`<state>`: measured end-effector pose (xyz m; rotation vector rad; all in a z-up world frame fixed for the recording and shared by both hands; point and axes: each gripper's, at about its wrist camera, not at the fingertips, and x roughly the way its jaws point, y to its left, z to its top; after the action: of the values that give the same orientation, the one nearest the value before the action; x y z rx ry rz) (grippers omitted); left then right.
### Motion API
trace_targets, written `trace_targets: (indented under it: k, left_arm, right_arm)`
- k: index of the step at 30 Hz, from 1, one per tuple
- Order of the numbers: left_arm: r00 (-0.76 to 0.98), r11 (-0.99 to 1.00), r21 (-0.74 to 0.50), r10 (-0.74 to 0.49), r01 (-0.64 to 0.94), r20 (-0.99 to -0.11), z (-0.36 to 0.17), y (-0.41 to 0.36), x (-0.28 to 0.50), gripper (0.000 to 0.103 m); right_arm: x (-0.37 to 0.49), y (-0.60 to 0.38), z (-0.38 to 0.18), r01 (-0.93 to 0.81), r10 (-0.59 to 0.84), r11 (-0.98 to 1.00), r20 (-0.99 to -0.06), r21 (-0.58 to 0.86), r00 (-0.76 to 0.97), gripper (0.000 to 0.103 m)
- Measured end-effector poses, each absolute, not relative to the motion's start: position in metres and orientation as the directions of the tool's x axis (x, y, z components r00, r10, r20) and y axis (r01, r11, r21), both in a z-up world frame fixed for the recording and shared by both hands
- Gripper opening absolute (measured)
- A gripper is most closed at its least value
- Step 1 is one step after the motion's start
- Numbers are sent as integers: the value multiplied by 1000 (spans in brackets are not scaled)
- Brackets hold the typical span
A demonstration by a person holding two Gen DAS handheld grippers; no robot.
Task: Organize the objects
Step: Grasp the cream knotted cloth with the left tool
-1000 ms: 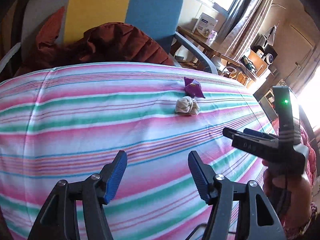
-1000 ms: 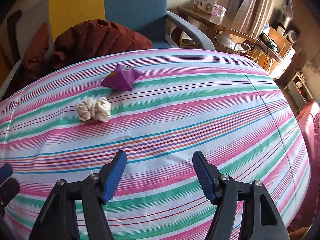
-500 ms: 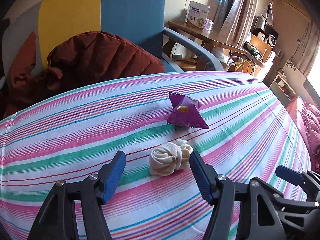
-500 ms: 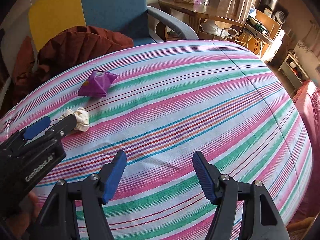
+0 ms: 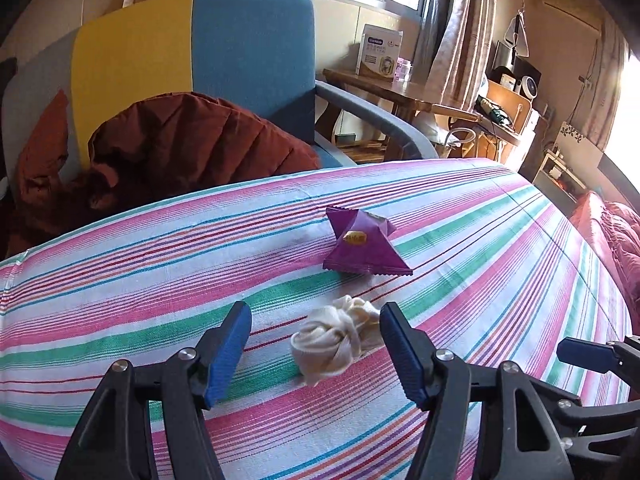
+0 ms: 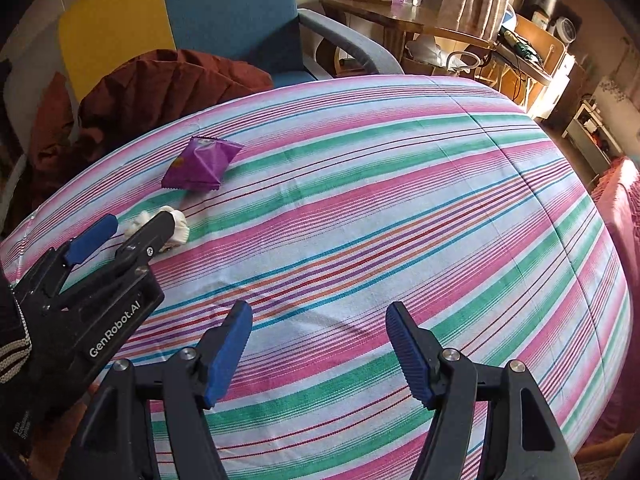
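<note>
- Since a second ago the left gripper (image 5: 316,354) has swung across the striped sheet (image 5: 120,280) to the cream sock bundle (image 5: 336,340), which then lay well ahead of it; half a second ago it was already in nearly this place.
- Left gripper jaws stand wide apart, one blue pad (image 5: 230,354) on each side of the sock bundle; the right-hand pad is just beside the cloth, perhaps brushing it, while the left-hand pad stands clear, so nothing is clamped.
- Right gripper (image 6: 318,354) has hardly shifted; its jaws are spread over bare striped sheet with nothing between them.
- From the right wrist view, the left gripper (image 6: 136,226) reaches in from the lower left, and its upper finger covers part of the sock bundle (image 6: 178,228).
- A sleeve with pale bands (image 6: 12,344) shows at the left edge of that view.
- Sock bundle lies near the far edge of the sheet, towards its left side as the right wrist view shows it.
- Purple snack packet (image 5: 362,248) sits just beyond the sock bundle, closer to the far edge, apart from it.
- Beyond the far edge stands an armchair (image 5: 240,60) in yellow and blue, with a rust-brown quilted jacket (image 5: 192,148) heaped on its seat.
</note>
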<state>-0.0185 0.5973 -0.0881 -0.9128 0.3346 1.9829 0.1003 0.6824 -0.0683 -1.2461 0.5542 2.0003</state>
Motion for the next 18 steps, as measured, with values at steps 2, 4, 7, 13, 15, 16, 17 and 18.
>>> trace_targets:
  k: [2,4,7,13,15,16,17,18]
  left_arm:
    - [-315,-545,-125,638,-829,-702,-85,598,-16,68]
    - [-306,-539,-122,634,-833,-710,-86,602,-16,68]
    - [-288,-538,-107,596,-836,-750,-96,612,-17,63]
    - [-267,-543,-153,615,-826,-742,-99,606,-22,37]
    - [-278,-554,-155,616,-818,-737,-99,602,-23,36]
    - [-282,-560,-158,617,-814,-735,-99,599,-24,36]
    - [-286,-567,-162,618,-808,-733,-99,595,-24,36]
    - [-293,-576,-166,617,-801,-730,-98,591,-25,35]
  right_arm:
    - [101,683,-69,-753,338,-658,-897,-9,-285,70]
    - [101,684,-69,-754,335,-657,-898,-6,-285,70]
    - [101,685,-69,-754,331,-657,-899,0,-288,70]
    - [101,687,-71,-752,321,-659,-901,7,-290,70]
    - [100,686,-71,-750,321,-661,-902,6,-290,70]
    - [100,686,-72,-749,320,-662,-901,7,-292,70]
    - [99,685,-72,-749,319,-663,-902,8,-292,70]
    - [99,685,-72,-748,318,-664,-902,9,-293,70]
